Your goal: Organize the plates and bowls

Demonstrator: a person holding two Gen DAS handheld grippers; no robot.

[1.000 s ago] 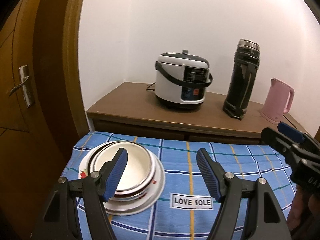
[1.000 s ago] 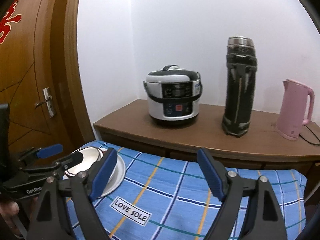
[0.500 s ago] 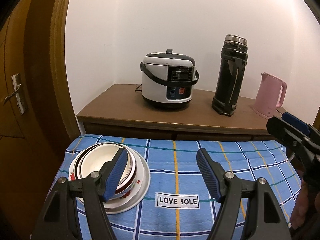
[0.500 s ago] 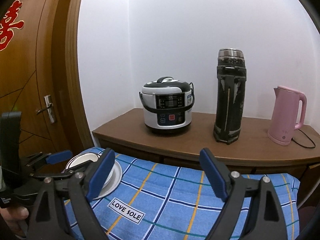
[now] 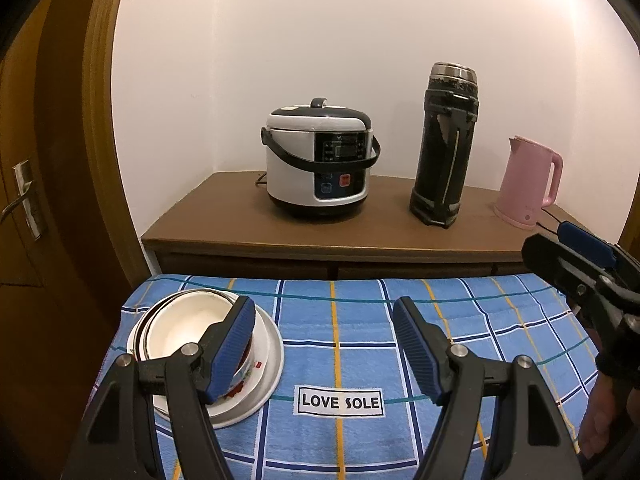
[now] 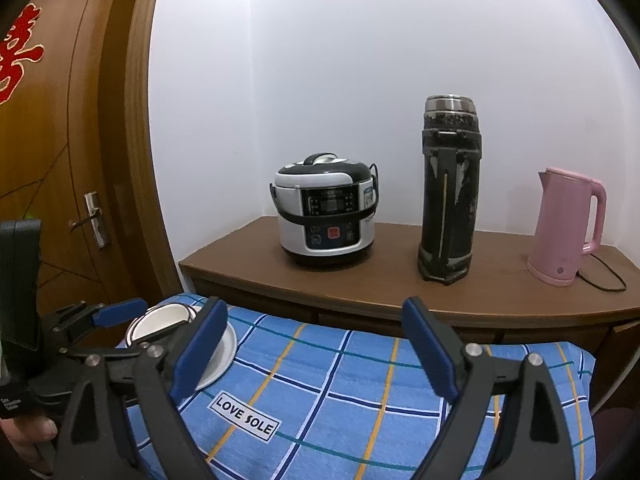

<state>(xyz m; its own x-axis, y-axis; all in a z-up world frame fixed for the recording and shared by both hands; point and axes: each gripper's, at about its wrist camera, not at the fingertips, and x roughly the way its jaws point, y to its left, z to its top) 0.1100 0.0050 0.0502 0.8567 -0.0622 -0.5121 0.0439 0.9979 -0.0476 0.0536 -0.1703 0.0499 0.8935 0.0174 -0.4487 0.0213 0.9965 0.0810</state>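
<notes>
1. Left wrist view: the left gripper (image 5: 324, 344) stands with its fingers wide and nothing between them. The stack of white bowls nested on a white round plate with a red flower print (image 5: 264, 364) sits just behind the left finger, which hides part of it. The crockery looks gathered into one pile already, so the sorting appears done or nearly so; whether other dishes remain out of view cannot be told.

2. Same view, room: the blue checked cloth with a "LOVE SOLE" label (image 5: 360, 340) lies bare between and beyond the fingers. The stack is near the cloth's left edge, with a drop beside it. Beyond the fingertips stands the brown wooden bench (image 5: 240, 216).

3. Right wrist view: the right gripper (image 6: 316, 340) has just been opening its fingers, wide now, nothing between them. The stack lies left of its left finger, with the left gripper's blue tips over it.

4. Same view, room: bare cloth under and ahead of the fingers; the bench's front edge closes the far side.
</notes>
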